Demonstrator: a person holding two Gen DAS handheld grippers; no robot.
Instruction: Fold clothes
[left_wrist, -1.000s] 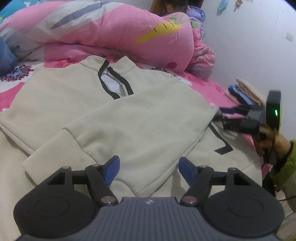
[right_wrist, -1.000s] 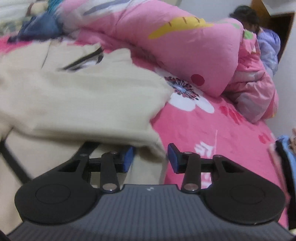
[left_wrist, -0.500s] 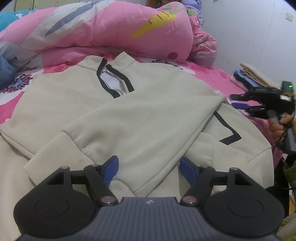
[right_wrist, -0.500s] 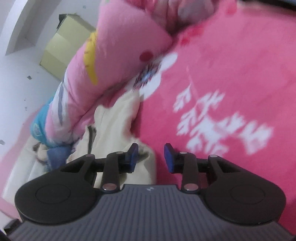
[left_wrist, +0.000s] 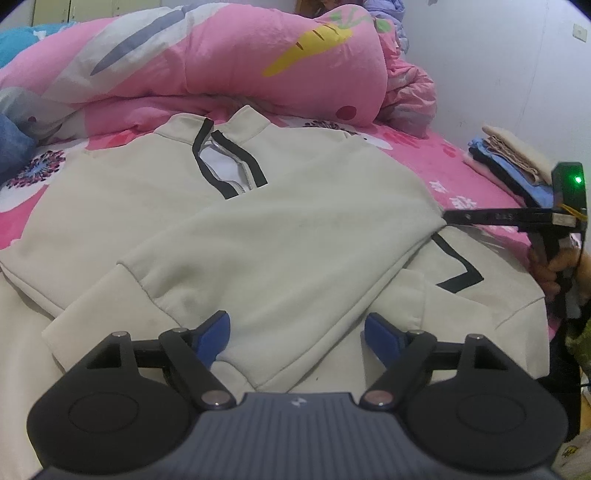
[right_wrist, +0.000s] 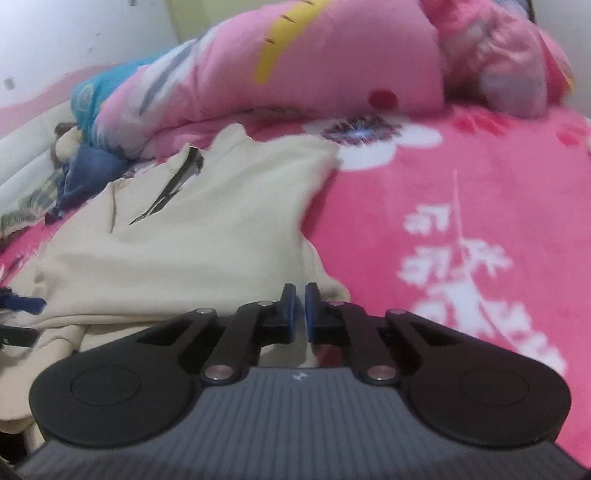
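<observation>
Left tool (left_wrist: 297, 332): fingers spread wide, empty, low over the folded-in sleeve cuff of the sweatshirt (left_wrist: 280, 236). Right tool (right_wrist: 299, 308): fingers nearly pressed together, gripping nothing visible, at the sweatshirt's right edge. The sweatshirt lies flat on the bed (right_wrist: 461, 206), collar away from the person. Judgement: thick fleece, soft, limp, moderately heavy; grip at hem corners or shoulder seams. Both tools are held level, pointing toward the quilt (left_wrist: 221, 66).

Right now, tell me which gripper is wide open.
The left gripper: blue pads spread apart over the cream sweatshirt. The right gripper is nearly closed.
</observation>
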